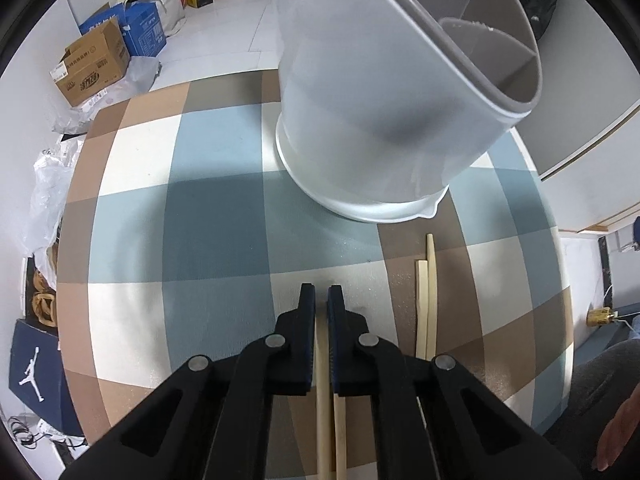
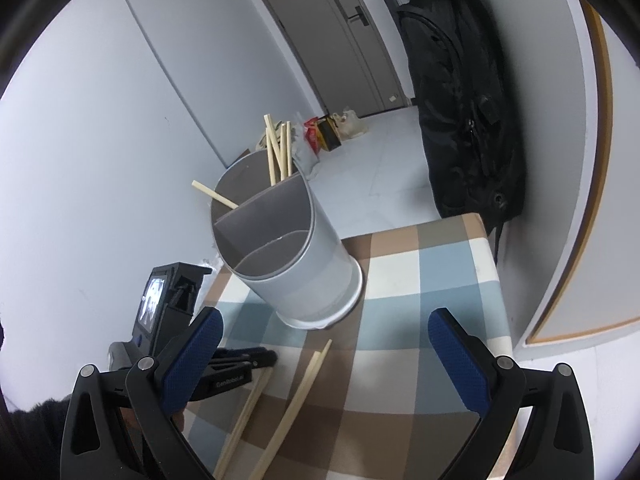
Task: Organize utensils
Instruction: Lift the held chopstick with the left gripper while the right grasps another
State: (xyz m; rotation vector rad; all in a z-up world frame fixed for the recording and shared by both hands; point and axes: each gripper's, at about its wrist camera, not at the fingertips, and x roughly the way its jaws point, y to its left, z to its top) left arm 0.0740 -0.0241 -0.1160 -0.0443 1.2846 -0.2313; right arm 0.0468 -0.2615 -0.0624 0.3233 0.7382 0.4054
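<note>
Clamped in the left claw (image 1: 322, 300), a chopstick pair (image 1: 326, 400) short of the utensil holder (image 1: 384, 120) could scissor loose; right claw (image 2: 324, 360) gapes empty.

The big white holder (image 1: 384, 128) stands in the middle of the checked table (image 1: 208, 240) and blocks the way. Left of it the cloth is bare. A black bag (image 2: 468, 112) crowds the far right corner.
</note>
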